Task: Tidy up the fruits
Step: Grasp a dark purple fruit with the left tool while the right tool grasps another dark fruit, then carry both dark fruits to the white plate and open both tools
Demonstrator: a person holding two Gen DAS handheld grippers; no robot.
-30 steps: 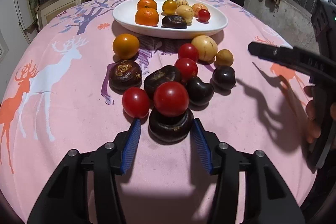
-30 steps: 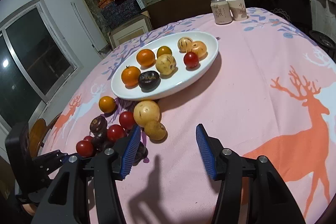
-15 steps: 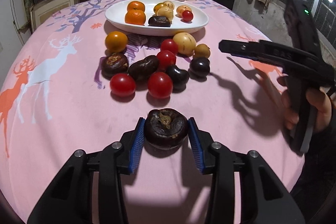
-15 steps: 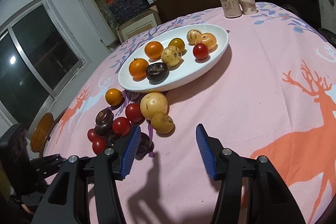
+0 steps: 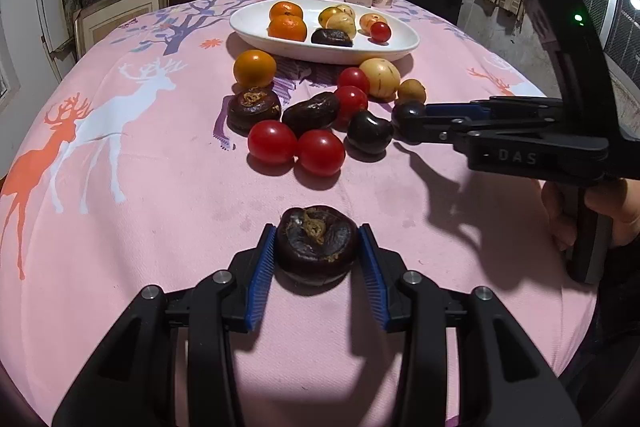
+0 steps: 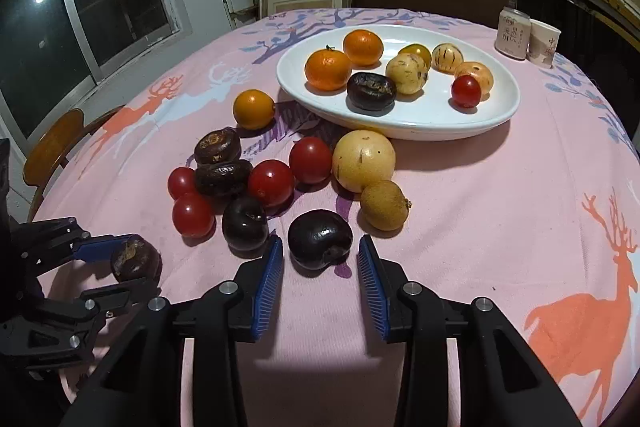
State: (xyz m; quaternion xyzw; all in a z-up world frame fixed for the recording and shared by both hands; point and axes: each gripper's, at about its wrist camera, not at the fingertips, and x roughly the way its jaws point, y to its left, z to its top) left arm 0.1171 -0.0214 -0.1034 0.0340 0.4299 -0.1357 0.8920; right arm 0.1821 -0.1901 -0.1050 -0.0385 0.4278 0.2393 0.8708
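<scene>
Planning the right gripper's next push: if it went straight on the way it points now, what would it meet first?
The right gripper already straddles a smooth dark fruit, pads seemingly not yet pressing after closing in. Pushed on, that fruit meets the jaw throat first; just beyond lies the small brown fruit, though depth is unclear.

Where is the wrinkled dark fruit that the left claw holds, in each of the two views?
Left wrist view: wrinkled dark fruit, bottom centre, between the left claw's pads.
Right wrist view: same fruit, lower left edge.
Shared landmark: white plate, behind the loose fruits.
</scene>
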